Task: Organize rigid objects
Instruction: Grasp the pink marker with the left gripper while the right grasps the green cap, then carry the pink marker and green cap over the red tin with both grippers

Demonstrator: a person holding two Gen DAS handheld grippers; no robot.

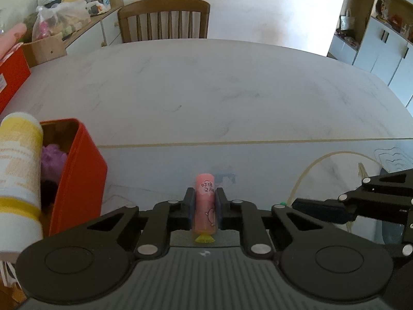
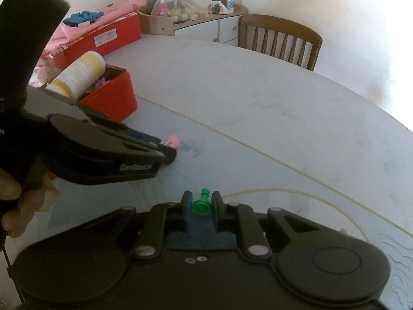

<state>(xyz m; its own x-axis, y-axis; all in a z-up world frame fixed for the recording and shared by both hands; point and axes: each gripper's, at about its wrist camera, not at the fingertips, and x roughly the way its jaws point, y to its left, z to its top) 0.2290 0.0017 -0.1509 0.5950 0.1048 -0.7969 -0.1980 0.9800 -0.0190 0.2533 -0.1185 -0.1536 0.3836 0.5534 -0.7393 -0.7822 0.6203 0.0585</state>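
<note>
Left gripper [image 1: 204, 205] clamped on pink cylinder [image 1: 205, 204], pads pressed flat against both of its sides; black printed characters and a small drawn figure on the pink wrapper, yellow frilled end [image 1: 204, 238] poking out at the near end, toward the gripper body. Pink cylinder low over marble table [image 1: 206, 90], far tip pointed away from the camera; contact with the tabletop not clear from either view. Right gripper [image 2: 201, 205] closed on green pawn-shaped piece [image 2: 202, 204], wide base pinched between the 2 pads, round knob end [image 2: 205, 190] pointed forward past the fingertips. Same right gripper visible at the right edge of the left wrist view [image 1: 322, 210], just beside the left one. Red open box [image 1: 77, 175] on the table to the left of the pink cylinder, near but apart, with purple fluffy item [image 1: 53, 160] inside. Yellow-and-white cylindrical container [image 1: 19, 168] leaning across the box's near corner. Wooden chair [image 1: 165, 22] at the far table edge. Thin tan line [image 1: 232, 143] across the tabletop beyond both grippers. Hand [image 2: 11, 206] wrapped around the left gripper's handle in the right wrist view.
</note>
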